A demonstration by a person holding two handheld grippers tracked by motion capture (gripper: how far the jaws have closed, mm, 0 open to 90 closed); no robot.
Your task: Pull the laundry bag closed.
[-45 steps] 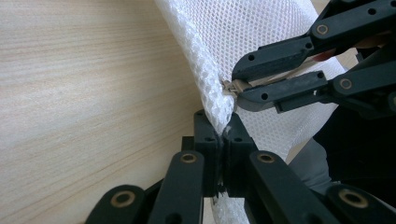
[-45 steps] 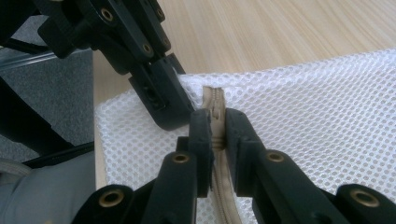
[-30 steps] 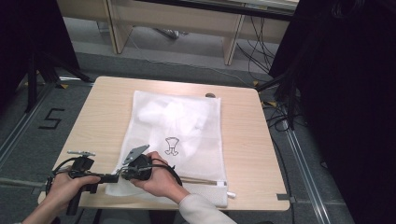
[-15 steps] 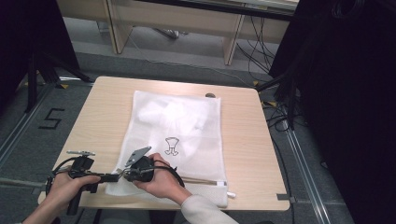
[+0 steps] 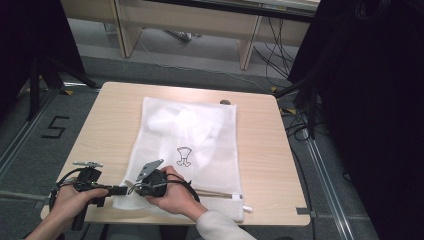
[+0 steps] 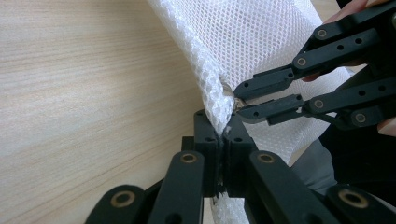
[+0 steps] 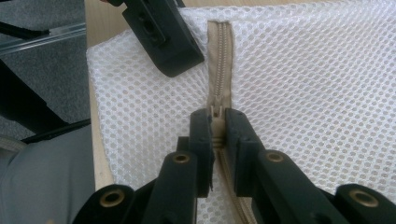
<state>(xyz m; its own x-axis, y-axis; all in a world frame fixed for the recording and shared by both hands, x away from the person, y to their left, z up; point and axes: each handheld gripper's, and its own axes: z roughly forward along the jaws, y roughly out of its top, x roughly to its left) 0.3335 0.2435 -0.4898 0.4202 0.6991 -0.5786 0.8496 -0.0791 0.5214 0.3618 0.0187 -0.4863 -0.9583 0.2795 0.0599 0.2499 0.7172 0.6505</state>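
**Two grippers pinch one mesh bag at the table's near edge**

Both grippers are clamped on the white mesh bag (image 5: 187, 150), which lies flat on the table (image 5: 110, 115) and reaches from near the far edge to the near edge. The left gripper (image 6: 223, 135) has its jaws closed on the bag's near left corner, with the mesh bunched between them. The right gripper (image 7: 218, 122) is closed on the zip (image 7: 219, 56), at what looks like the slider; the beige zip runs along the bag's near edge. In the high view the left gripper (image 5: 126, 190) and right gripper (image 5: 135, 186) meet tip to tip at that corner, each held in a hand.

White cloth with a small dark print (image 5: 184, 156) shows through the mesh near the bag's middle. A small dark thing (image 5: 225, 102) lies at the far edge just beyond the bag; what it is I cannot tell. Nothing lies between the grippers and the bag.

The table is pale wood-grain with rounded corners. Around it is grey floor with a taped number (image 5: 54, 127) to the left, cables (image 5: 295, 120) to the right, black drapes on both sides and wooden furniture legs (image 5: 250, 47) beyond.
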